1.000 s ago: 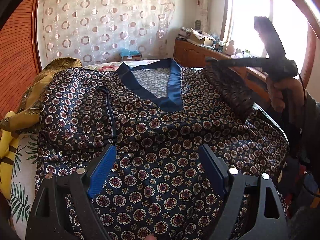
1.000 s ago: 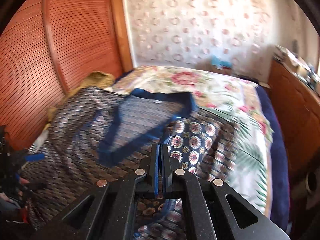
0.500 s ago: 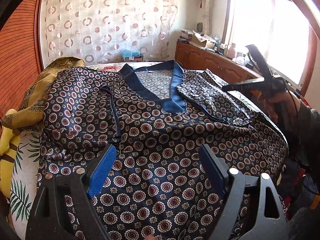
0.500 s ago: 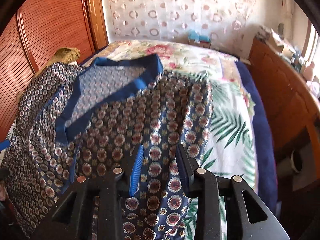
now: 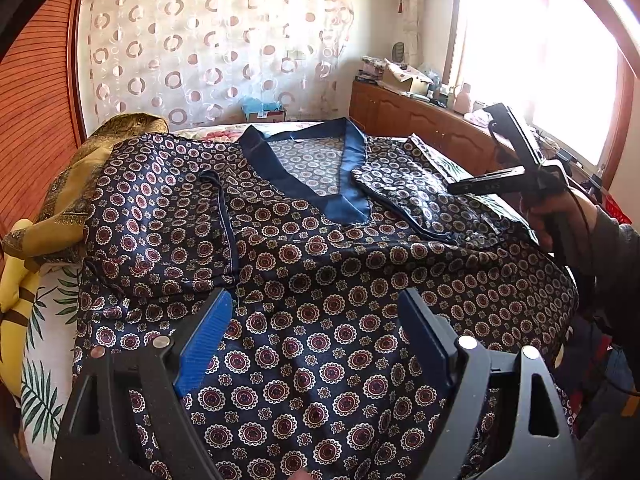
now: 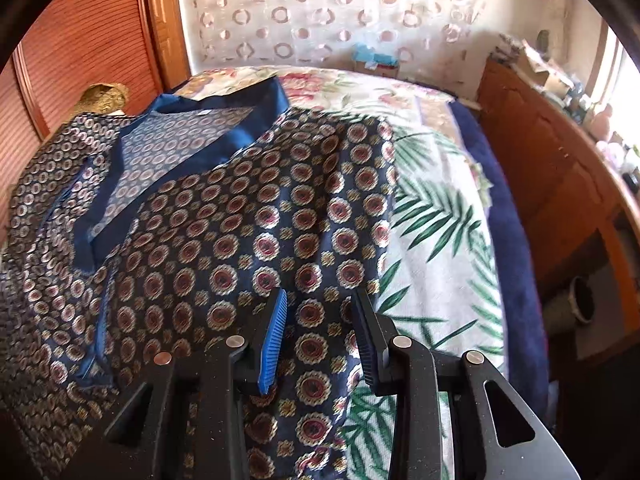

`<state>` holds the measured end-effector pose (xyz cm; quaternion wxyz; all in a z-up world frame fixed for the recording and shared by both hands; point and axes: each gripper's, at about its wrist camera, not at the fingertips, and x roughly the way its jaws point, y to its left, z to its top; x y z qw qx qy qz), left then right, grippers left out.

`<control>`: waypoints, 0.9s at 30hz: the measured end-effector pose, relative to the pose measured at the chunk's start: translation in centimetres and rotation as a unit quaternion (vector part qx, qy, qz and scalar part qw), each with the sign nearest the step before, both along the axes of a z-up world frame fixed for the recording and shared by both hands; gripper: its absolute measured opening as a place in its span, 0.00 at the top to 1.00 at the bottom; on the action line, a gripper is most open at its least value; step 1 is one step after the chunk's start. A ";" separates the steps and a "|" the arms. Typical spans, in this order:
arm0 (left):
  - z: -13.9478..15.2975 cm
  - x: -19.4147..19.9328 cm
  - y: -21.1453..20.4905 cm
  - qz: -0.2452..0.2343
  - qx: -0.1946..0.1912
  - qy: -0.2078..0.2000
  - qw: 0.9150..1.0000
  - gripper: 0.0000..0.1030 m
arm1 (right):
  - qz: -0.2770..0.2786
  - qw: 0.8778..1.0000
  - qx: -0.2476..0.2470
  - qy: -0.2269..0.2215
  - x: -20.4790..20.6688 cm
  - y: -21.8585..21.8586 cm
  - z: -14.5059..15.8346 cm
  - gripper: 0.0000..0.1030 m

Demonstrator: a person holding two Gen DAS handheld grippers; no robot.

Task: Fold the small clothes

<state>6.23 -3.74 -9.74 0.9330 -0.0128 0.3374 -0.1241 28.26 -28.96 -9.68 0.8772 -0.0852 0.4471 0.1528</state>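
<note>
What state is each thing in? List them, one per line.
Patterned top: spread flat on the bed, both sleeves folded in.
Left gripper: open, empty, above the hem.
Right gripper: open, empty; its jaws have just been opening, above the folded sleeve.
Yellow garment: crumpled beside the top.
Bedsheet: spread flat.

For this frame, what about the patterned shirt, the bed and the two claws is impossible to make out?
- Shirt hem: left wrist view, cut off by the bottom edge and the left claw.
- Sleeve underside: right wrist view, hidden by its own fold.
- Right claw: whether its open pads touch the cloth, unclear.
- Sideboard clutter: too small, washed out by window glare.
- Bed foot: out of both views.
</note>
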 end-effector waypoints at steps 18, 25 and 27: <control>0.1 0.6 0.9 0.006 -0.003 0.002 1.000 0.17 | -0.002 0.999 -0.024 -0.045 0.1 -3.1 2.6 1.00; 1.2 1.4 2.7 0.024 0.007 -0.010 1.000 0.17 | -0.049 0.996 -0.049 -0.055 0.7 -5.9 2.8 1.00; 1.6 1.9 3.5 0.030 0.011 -0.012 0.999 0.17 | -0.065 0.996 -0.038 -0.053 1.3 -6.5 2.6 0.99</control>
